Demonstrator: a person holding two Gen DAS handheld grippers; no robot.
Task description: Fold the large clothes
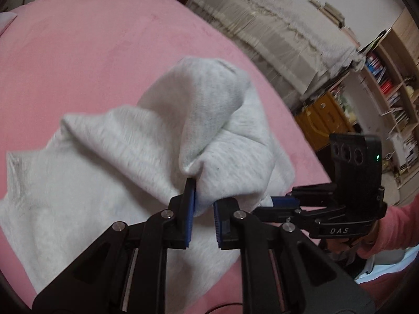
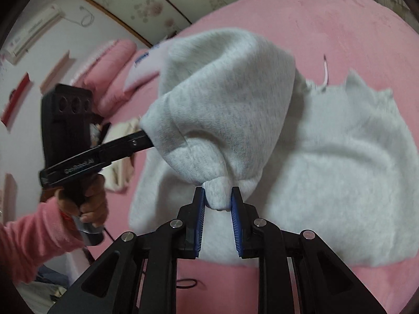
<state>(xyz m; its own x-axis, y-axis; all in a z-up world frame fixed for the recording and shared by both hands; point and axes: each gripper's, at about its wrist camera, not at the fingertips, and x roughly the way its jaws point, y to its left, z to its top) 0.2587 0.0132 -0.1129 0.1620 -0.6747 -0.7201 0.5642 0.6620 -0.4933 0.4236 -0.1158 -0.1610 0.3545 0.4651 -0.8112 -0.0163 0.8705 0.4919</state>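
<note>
A large light-grey sweatshirt (image 1: 110,157) lies on a pink bed (image 1: 91,52), partly lifted into a bunched fold. My left gripper (image 1: 204,196) is shut on a pinch of its thick edge. In the right wrist view the sweatshirt (image 2: 327,157) hangs in a raised hump, and my right gripper (image 2: 218,198) is shut on a rolled bit of its hem. The right gripper also shows in the left wrist view (image 1: 277,201), its fingertips under the cloth. The left gripper (image 2: 146,138) in the right wrist view has its tips hidden inside the fold.
The pink bed (image 2: 340,26) fills both views. Pink pillows (image 2: 112,62) lie at its head. Beside the bed stand a cloth-covered piece of furniture (image 1: 275,31), a yellow cabinet (image 1: 322,120) and a bookshelf (image 1: 387,78). A white cord (image 2: 326,74) lies by the sweatshirt.
</note>
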